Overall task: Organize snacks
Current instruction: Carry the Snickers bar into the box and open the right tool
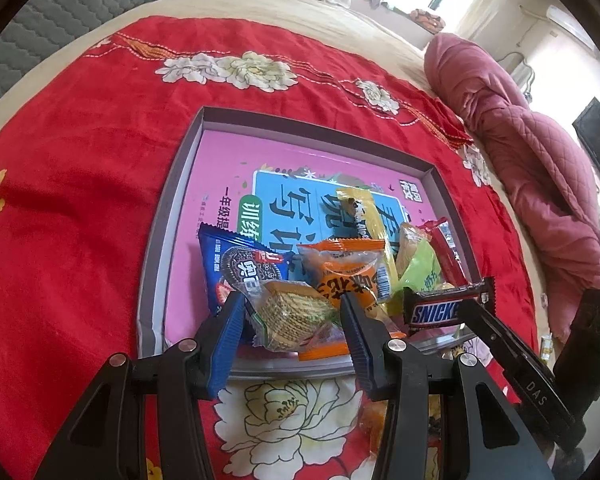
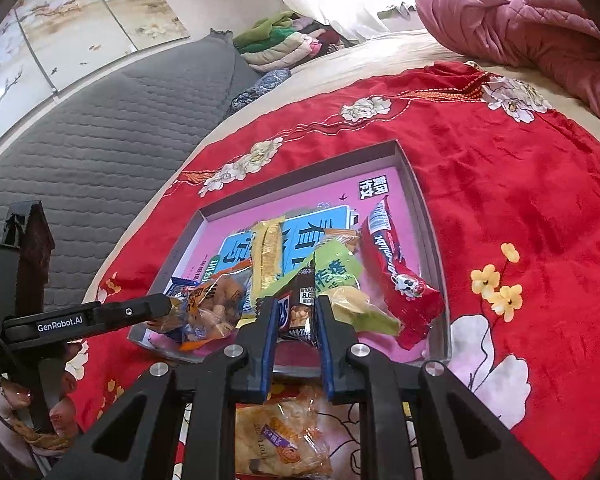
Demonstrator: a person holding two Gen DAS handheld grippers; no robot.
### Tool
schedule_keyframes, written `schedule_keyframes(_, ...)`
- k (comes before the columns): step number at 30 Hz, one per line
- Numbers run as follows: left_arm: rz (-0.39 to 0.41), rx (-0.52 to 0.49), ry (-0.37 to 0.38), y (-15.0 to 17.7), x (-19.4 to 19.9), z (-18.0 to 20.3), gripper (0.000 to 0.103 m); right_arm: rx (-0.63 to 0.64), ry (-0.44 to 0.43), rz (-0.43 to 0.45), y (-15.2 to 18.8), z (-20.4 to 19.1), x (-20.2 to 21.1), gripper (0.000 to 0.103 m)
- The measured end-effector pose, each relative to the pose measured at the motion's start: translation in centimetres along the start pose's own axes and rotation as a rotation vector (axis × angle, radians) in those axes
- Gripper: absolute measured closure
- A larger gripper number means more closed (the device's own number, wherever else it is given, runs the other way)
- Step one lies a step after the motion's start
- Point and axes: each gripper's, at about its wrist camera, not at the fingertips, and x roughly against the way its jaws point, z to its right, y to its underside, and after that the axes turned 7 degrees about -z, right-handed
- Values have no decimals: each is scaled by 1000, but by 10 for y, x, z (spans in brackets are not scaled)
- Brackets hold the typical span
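A grey tray (image 1: 172, 200) lined with a pink book lies on the red floral cloth (image 1: 60, 200). Snacks are piled at its near end: a blue Oreo packet (image 1: 240, 268), an orange packet (image 1: 348, 272), a yellow bar (image 1: 364, 208), a green packet (image 1: 420, 264) and a red packet (image 2: 396, 272). My left gripper (image 1: 292, 300) is shut on a clear cracker packet (image 1: 292, 316) over the tray's near edge. My right gripper (image 2: 294, 304) is shut on a Snickers bar (image 2: 296, 316), which also shows as the Snickers bar (image 1: 440, 308) in the left wrist view.
A pale biscuit packet (image 2: 284, 440) lies on the cloth outside the tray, under my right gripper. A pink quilt (image 1: 520, 140) is bunched along the bed's right side. A grey padded mattress cover (image 2: 100, 140) runs along the left. A person's hand (image 2: 60, 400) grips the left tool.
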Motion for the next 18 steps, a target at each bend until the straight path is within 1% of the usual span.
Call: schedule_keyframes(18,-5,-10,7,0,4,2,51,-3,33,23,0,3,8,82)
